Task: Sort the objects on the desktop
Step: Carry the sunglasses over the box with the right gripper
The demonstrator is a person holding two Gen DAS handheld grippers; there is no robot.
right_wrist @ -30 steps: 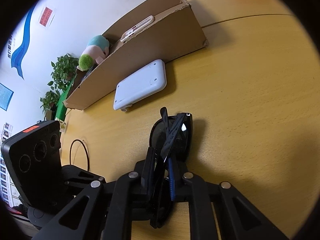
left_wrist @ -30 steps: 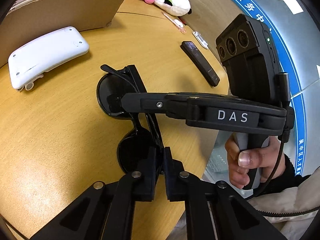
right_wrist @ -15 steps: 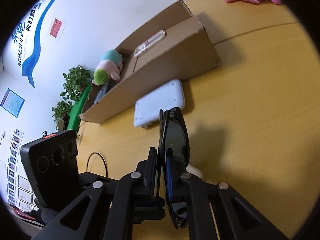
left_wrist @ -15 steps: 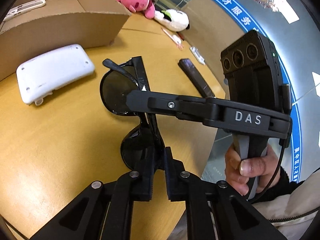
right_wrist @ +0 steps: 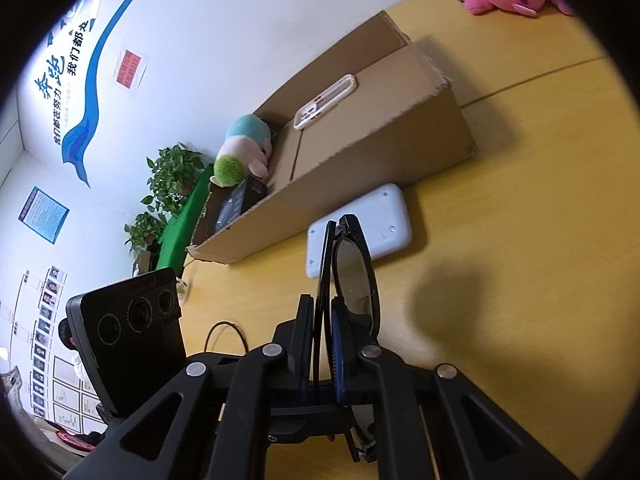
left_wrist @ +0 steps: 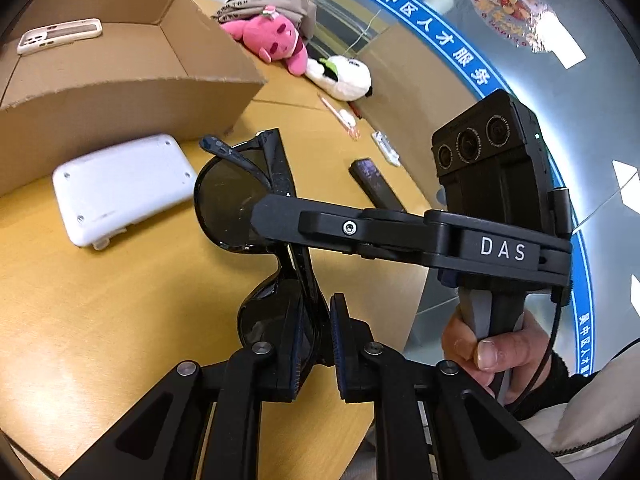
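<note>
Black sunglasses with folded arms are held in the air above the yellow table. My left gripper is shut on the near lens end. My right gripper is shut on the glasses from the side; its finger crosses the left wrist view. An open cardboard box stands behind, with a phone case inside. The box also shows in the right wrist view, holding a plush toy.
A white flat device lies bottom-up beside the box. A black remote, pens, a pink plush and a white plush lie further right. The table edge runs close at the right.
Both grippers have lifted the sunglasses off the table and raised them toward the box. The glasses now stand more upright in the right wrist view.
</note>
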